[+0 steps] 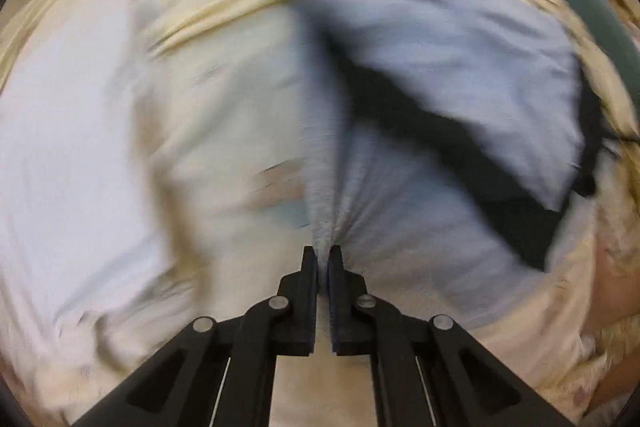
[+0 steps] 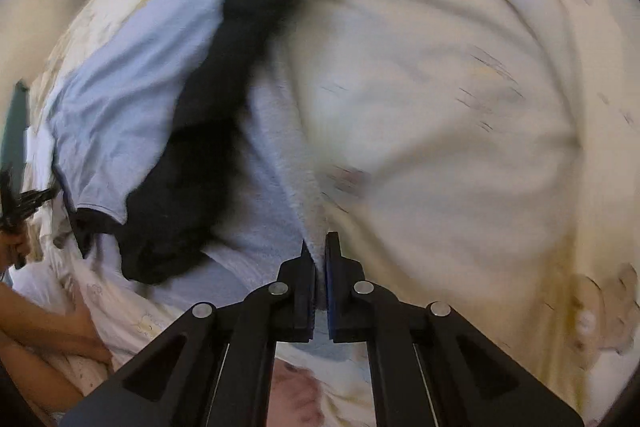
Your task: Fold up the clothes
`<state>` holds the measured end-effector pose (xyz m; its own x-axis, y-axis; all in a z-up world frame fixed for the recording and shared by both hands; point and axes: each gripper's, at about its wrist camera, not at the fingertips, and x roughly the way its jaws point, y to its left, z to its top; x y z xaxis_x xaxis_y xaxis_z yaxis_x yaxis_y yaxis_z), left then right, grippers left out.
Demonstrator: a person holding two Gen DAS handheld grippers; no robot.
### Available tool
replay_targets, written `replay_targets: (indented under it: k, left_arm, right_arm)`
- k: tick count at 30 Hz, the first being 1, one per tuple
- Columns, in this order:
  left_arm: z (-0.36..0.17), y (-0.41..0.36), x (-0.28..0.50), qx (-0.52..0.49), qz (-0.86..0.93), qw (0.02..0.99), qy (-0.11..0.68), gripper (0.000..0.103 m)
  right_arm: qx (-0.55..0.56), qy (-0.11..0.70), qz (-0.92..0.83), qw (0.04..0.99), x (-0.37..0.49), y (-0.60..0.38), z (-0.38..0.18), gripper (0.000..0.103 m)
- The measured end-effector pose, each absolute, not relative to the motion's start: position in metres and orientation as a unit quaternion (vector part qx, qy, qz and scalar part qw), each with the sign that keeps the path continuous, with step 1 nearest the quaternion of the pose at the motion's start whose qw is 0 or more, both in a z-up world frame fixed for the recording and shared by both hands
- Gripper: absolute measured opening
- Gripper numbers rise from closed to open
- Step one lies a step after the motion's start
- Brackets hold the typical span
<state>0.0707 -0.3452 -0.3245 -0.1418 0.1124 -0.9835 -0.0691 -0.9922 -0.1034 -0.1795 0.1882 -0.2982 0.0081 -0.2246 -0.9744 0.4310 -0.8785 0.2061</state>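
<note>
Over the bed sheet (image 2: 460,87), both grippers, L (image 1: 323,254) & R (image 2: 320,247), are pinching the pale-blue garment (image 1: 440,39) edge in closed jaws, fabric stretching away ahead w/ black garment (image 2: 208,155) atop.

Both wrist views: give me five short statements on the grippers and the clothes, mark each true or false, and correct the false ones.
1. The left gripper is shut on the pale blue garment. True.
2. The right gripper stands wide open over bare bedding. False: it is shut on a fold of the same pale blue fabric.
3. A black garment lies across the pale blue one. True.
4. The clothes rest on a dark wooden floor. False: they lie on a cream bedspread.
5. The pale blue garment is already folded into a neat square. False: it is spread out and rumpled.
</note>
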Motion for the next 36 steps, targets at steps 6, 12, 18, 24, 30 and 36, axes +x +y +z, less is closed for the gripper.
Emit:
replay_targets:
  k: [6,12,18,24,30,36]
  left_arm:
    - [-0.336,-0.339,0.066,-0.661,0.750,0.031,-0.001,0.022]
    - [-0.314,-0.340,0.068,-0.664,0.744,0.063,0.051,0.045]
    - [-0.261,-0.292,-0.015,-0.606,0.760,0.191,0.134,0.068]
    - [-0.256,-0.142,-0.124,-0.556,0.719,0.363,0.203,0.074]
    - [-0.278,0.008,-0.164,-0.531,0.687,0.454,0.201,0.074]
    - [-0.320,0.073,-0.190,-0.574,0.632,0.480,0.200,0.074]
  right_arm:
    - [0.676,0.032,-0.710,0.195,-0.180,0.193,-0.296,0.018]
    - [0.663,0.023,-0.730,0.163,-0.173,0.212,-0.268,0.027]
    - [0.629,-0.168,-0.739,0.175,-0.167,0.263,-0.252,0.058]
    - [0.626,-0.142,-0.732,0.228,-0.146,0.252,-0.266,0.060]
    - [0.617,-0.092,-0.743,0.242,-0.142,0.254,-0.281,0.060]
    - [0.625,-0.143,-0.726,0.248,-0.156,0.269,-0.296,0.060]
